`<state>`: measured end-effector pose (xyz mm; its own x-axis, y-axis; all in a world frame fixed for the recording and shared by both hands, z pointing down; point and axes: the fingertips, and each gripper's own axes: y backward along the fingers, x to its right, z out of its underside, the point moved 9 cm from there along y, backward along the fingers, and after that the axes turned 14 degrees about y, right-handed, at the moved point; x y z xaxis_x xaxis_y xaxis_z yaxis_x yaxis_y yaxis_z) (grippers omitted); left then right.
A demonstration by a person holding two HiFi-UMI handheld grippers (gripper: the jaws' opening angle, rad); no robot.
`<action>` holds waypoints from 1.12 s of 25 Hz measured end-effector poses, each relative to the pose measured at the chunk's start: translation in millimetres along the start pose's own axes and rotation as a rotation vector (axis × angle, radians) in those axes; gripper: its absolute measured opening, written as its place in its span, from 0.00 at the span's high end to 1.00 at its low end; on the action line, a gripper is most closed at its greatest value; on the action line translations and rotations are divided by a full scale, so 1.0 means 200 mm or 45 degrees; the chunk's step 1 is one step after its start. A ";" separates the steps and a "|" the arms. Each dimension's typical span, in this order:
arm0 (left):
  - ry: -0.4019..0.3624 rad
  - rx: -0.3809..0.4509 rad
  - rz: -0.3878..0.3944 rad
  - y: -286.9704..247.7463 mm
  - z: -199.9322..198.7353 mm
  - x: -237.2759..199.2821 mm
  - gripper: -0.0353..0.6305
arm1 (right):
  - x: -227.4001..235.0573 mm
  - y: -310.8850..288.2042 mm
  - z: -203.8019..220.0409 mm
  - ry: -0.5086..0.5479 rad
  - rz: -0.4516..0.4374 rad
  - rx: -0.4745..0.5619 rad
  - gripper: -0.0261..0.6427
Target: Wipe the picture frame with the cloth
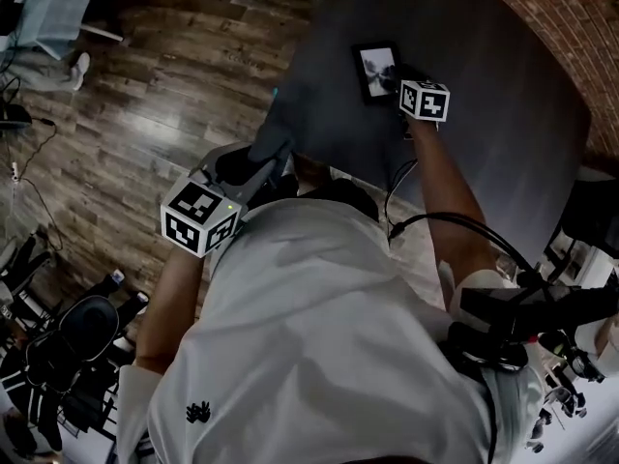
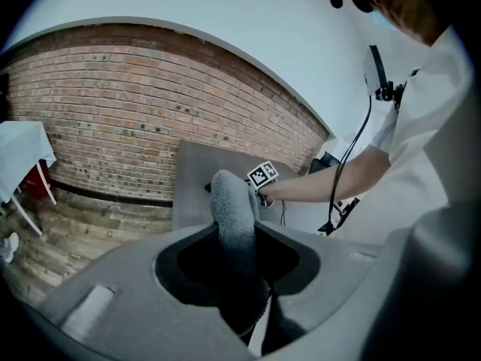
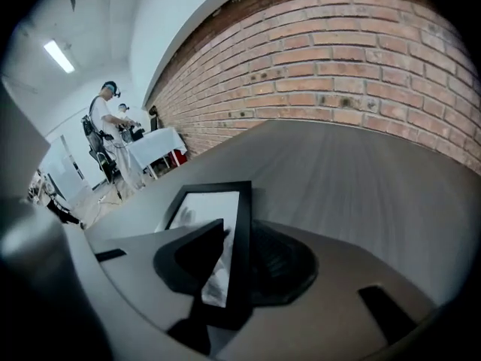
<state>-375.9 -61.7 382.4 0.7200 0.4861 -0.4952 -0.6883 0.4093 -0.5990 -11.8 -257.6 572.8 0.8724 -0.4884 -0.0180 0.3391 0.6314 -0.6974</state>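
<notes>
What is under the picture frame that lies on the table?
Only the dark table shows around the picture frame, which lies on it. One edge stands between the open right gripper's jaws. Whatever is beneath the frame is covered.

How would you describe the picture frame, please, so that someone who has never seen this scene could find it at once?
Find the dark grey table beside the brick wall. Lying on it, at the tip of the right tool, is the picture frame. It is a small rectangle whose black border and pale photo stand out from the plain tabletop.
</notes>
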 end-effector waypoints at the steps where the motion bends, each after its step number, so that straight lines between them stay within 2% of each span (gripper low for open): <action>1: 0.005 -0.001 -0.004 -0.02 0.01 0.01 0.75 | 0.01 0.00 0.01 -0.019 -0.007 0.014 0.78; 7: 0.028 0.028 -0.032 -0.14 -0.03 0.09 0.75 | 0.07 0.01 0.05 -0.149 -0.035 0.014 0.86; 10: 0.013 0.056 -0.023 -0.17 -0.08 0.17 0.75 | 0.07 0.07 0.02 -0.097 -0.060 0.006 0.86; 18: -0.039 0.093 -0.048 -0.29 -0.09 0.33 0.75 | 0.02 0.41 -0.06 0.002 -0.154 0.147 0.86; 22: -0.177 0.064 -0.090 -0.43 -0.15 0.44 0.75 | -0.03 0.65 -0.11 0.152 -0.187 0.198 0.86; 28: -0.518 -0.109 -0.149 -0.71 -0.38 0.59 0.76 | -0.07 0.89 -0.15 0.333 -0.158 0.224 0.86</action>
<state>-186.6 -120.6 362.0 0.6875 0.7120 -0.1428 -0.5819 0.4223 -0.6950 25.5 -156.0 428.1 0.7087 -0.6916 -0.1398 0.5123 0.6405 -0.5721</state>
